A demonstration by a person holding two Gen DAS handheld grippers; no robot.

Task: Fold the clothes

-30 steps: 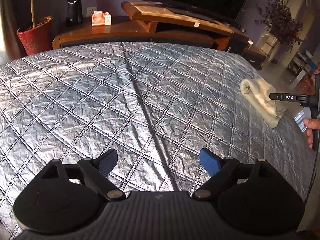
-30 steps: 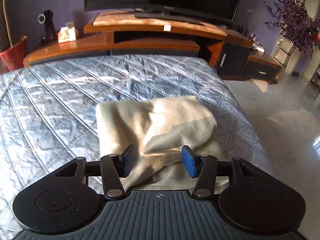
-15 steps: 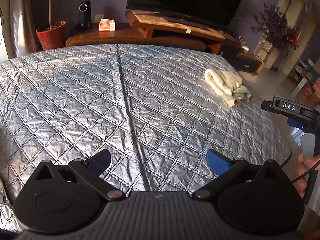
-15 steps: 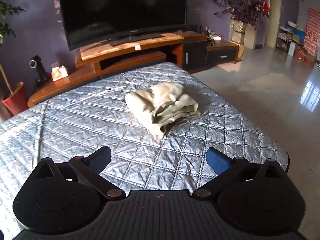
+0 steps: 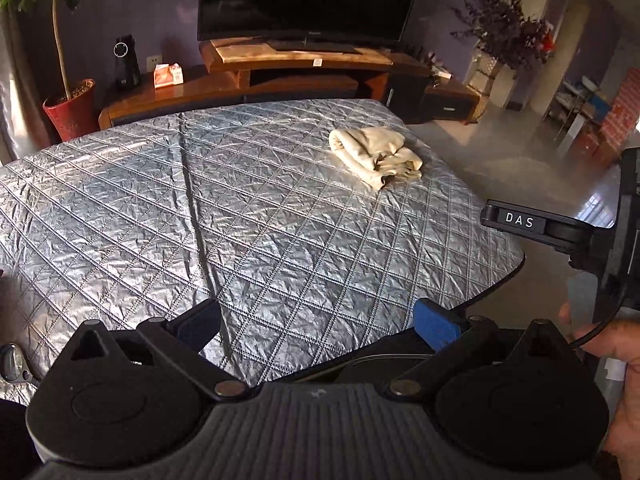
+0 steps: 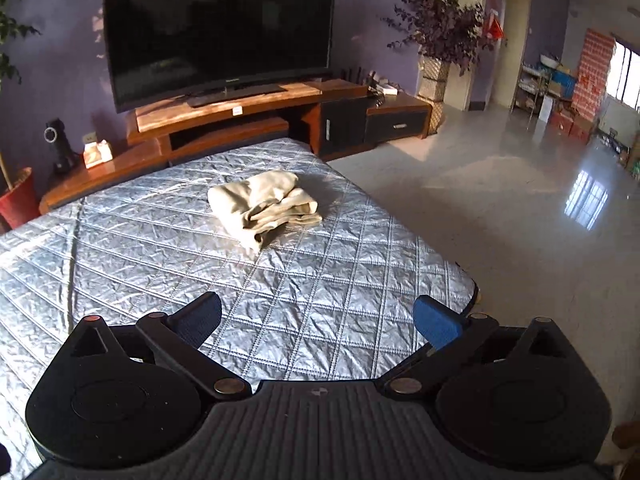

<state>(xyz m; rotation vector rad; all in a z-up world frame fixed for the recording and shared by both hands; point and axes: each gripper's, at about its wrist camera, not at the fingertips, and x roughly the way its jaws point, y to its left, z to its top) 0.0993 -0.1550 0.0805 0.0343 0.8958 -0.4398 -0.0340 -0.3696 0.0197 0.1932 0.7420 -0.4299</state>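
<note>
Cream-coloured soft fabric garment lies as a compact folded bundle on the silver-grey quilted bedspread, toward the far right corner of the bed, near the wooden TV stand; also seen in the left wrist view. Layers are stacked, but the near end looks loose: one flap droops to a point and the edges are not square. Left gripper: jaws spread wide, nothing between them, held above the near edge of the bed. Right gripper: jaws likewise wide apart and empty, well short of the bundle. Its body shows at the right of the left view, with a hand on it. Judgement: the garment already lies folded, so the scene fits a finished fold; whether more tidying is meant cannot be told. Risks from here: (1) the loose near flap could slide open under its own weight, as the bedspread looks slick; (2) the bundle sits near the bed's right edge, so a nudge or a shift of the cover could carry it toward the tiled floor; (3) a pinch on the top layer alone would likely peel the stack apart; (4) hard side sunlight casts deep shadows, which may hide the true layer edges.
</note>
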